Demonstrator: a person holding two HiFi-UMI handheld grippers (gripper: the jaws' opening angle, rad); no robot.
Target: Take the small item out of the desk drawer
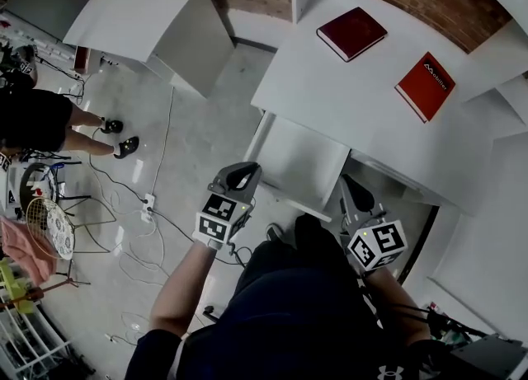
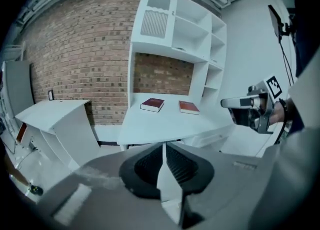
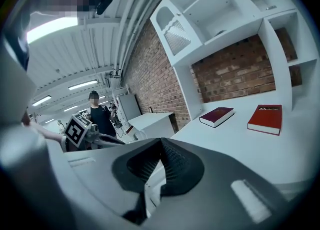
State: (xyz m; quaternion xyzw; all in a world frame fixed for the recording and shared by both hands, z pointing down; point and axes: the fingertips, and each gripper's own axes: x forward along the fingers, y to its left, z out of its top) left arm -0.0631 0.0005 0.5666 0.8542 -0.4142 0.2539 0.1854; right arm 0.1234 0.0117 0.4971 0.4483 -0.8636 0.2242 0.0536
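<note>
**Left gripper [image 1: 242, 174] and right gripper [image 1: 347, 184] hanging short of the drawer unit [image 1: 305, 162]**

We are holding the left gripper in front of the left end of the worktop [image 1: 346, 98], its jaws lying together with nothing between them. Just to its right, the drawer unit is sitting under the worktop's near edge. As far as we are making out, every drawer front is closed, so we are judging that the small item is lying inside; it is showing in no view. Further right, the right gripper is hanging beside the unit, its jaws also meeting on nothing. Beyond them, the dark red book [image 1: 351, 33] and the bright red book [image 1: 426, 86] are lying apart on the worktop and are playing no part in the task.

We are judging the step in hand to be the approach for opening the drawer. To do it well, we are aiming to part one gripper's jaws before arriving and to come in level and square to the front. From there we are planning to catch whatever handle or lip it is offering fully and draw straight back without twisting. Meanwhile we are keeping the other gripper free to dip in for the item.
</note>
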